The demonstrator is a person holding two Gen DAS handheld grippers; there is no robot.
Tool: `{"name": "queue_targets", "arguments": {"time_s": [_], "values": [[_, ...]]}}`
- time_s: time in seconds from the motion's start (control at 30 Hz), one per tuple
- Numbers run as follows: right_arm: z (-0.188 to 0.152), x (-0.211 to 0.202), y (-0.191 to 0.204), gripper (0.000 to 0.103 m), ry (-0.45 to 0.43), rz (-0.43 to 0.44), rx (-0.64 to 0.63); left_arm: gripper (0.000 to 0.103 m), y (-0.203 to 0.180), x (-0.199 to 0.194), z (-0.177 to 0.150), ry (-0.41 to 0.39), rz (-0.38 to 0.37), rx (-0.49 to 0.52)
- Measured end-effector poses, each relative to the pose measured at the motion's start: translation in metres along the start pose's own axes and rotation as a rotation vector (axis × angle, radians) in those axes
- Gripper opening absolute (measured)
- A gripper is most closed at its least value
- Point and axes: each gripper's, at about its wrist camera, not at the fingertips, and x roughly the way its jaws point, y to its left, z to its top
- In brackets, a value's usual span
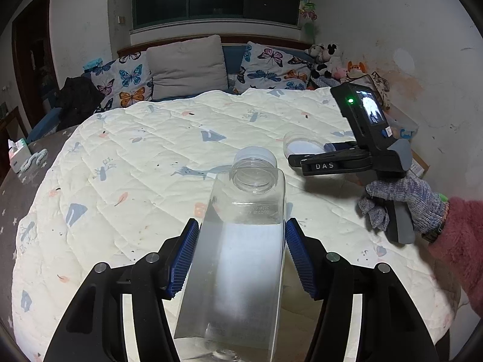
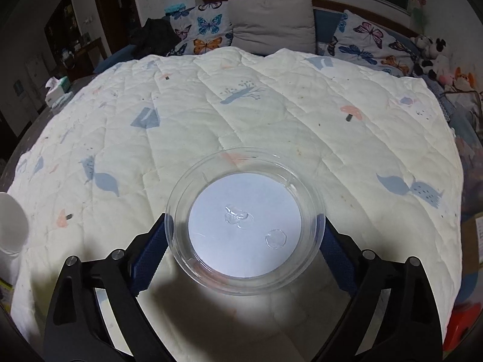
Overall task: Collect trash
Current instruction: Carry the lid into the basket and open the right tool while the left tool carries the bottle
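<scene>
Over the quilted bed, your left gripper jaws pinching a clear bottle, your right gripper jaws spread around a clear lid, pad contact unclear.

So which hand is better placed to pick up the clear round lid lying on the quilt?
Right. The right gripper has its jaws open on either side of the clear round lid on the quilt. The left gripper is already shut on the clear bottle.
</scene>
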Motion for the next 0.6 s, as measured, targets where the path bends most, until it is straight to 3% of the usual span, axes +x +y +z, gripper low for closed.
{"name": "queue_targets", "arguments": {"time_s": [0.23, 0.6], "values": [[-0.024, -0.041, 0.001, 0.092, -0.029, 0.0, -0.015, 0.057, -0.017, -0.007, -0.002, -0.013, -0.027, 0.01], [-0.089, -0.124, -0.021, 0.092, -0.054, -0.057, 0.035, 0.057, -0.067, -0.025, -0.003, -0.051, -0.113, 0.049]]}}
